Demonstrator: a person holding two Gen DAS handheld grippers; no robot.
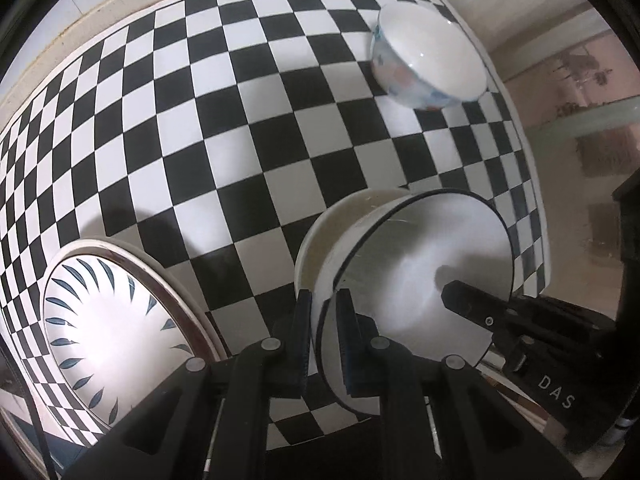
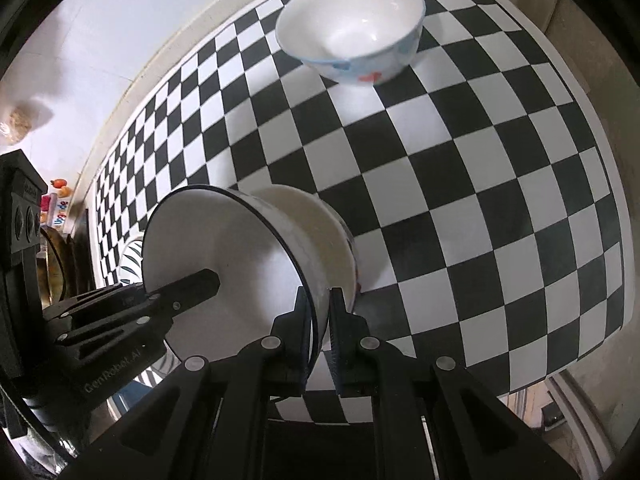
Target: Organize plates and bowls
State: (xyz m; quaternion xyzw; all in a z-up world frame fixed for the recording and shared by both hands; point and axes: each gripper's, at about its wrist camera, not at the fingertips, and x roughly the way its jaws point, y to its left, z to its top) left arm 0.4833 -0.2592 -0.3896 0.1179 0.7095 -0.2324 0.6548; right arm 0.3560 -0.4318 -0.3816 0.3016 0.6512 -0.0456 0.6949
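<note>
Left wrist view: left gripper [image 1: 324, 312] and right gripper [image 2: 320, 308] are both clamping jaws on the black-rimmed bowl [image 1: 420, 264], nested in cream bowl [image 1: 340, 232].

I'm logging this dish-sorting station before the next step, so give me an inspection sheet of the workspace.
Surface: black-and-white checkered table cover.
Job's things: black-rimmed white bowl nested in a cream bowl; floral bowl stands apart; leaf-pattern plate beside the stack.
Clutter: nothing seen on the cover.
Grippers: left gripper and right gripper are each clamped on the black-rimmed bowl's rim, at opposite sides.
Cables: thin dark cord at the left view's edge.
Surroundings: pale wall; colourful items off the table.
</note>
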